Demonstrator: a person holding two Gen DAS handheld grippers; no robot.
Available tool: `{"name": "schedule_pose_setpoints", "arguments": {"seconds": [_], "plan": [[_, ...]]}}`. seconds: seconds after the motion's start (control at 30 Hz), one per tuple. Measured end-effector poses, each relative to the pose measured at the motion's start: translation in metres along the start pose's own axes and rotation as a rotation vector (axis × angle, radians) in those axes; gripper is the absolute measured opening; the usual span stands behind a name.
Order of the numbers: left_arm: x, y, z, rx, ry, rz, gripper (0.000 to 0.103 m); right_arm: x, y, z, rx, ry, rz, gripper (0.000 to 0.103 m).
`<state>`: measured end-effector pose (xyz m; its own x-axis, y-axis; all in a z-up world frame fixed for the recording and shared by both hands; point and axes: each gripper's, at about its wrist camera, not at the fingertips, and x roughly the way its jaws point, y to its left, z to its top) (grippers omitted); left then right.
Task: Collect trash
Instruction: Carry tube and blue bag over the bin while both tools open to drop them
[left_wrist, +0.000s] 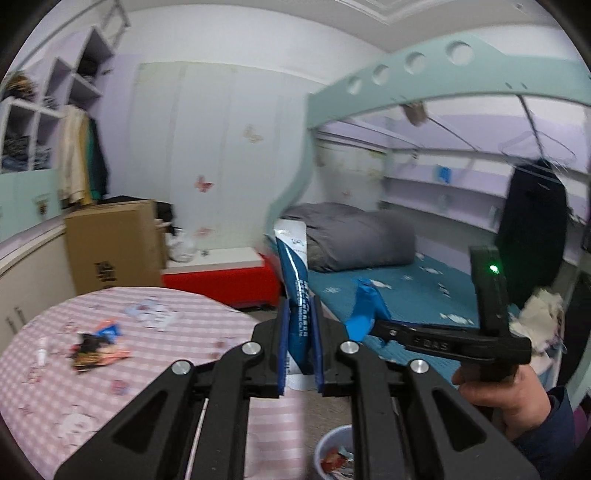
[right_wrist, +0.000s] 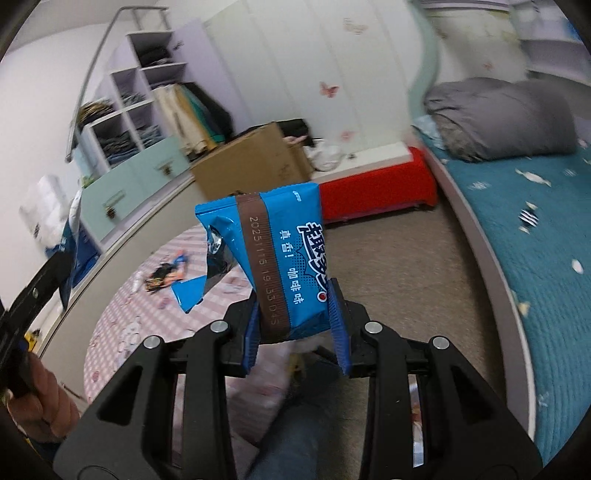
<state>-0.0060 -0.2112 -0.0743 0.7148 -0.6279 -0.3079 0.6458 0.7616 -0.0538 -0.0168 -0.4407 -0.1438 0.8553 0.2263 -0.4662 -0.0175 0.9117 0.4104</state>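
Bedroom: a round table with pink checked cloth (left_wrist: 155, 354) still carries loose wrappers (left_wrist: 96, 347). The left gripper (left_wrist: 301, 347) is clamped on a blue-and-white packet (left_wrist: 295, 273); the right gripper (right_wrist: 295, 325) pinches a torn blue snack bag (right_wrist: 284, 258). Both are held aloft. Judged step: carrying. Next, lower each over the bin (left_wrist: 334, 452) beside the table and release.

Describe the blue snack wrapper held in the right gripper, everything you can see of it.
The blue snack wrapper is a glossy foil packet, upright and slightly tilted, pinched at its lower end between the blue pads of the right gripper. A brown seam strip with a printed date code runs down it, beside white Chinese lettering. Its upper left corner is torn open, showing silver lining, with a loose flap hanging. It hangs in the air and touches nothing else.
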Motion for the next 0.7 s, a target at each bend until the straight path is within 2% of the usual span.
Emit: {"name": "schedule_pose_setpoints", "arguments": {"seconds": [0.2, 0.3, 0.43, 0.7], "plan": [[0.042, -0.060, -0.026, 0.043, 0.080, -0.119, 0.011, -0.018, -0.068, -0.026, 0.104, 0.023, -0.108, 0.033], [0.069, -0.081, -0.047, 0.073, 0.132, -0.141, 0.011, -0.015, -0.104, -0.049, 0.169, 0.072, -0.149, 0.033], [0.118, -0.095, -0.084, 0.069, 0.257, -0.169, 0.011, 0.003, -0.149, -0.084, 0.259, 0.159, -0.185, 0.033], [0.226, -0.095, -0.187, -0.004, 0.587, -0.242, 0.011, 0.060, -0.222, -0.170, 0.458, 0.341, -0.227, 0.033]]}}
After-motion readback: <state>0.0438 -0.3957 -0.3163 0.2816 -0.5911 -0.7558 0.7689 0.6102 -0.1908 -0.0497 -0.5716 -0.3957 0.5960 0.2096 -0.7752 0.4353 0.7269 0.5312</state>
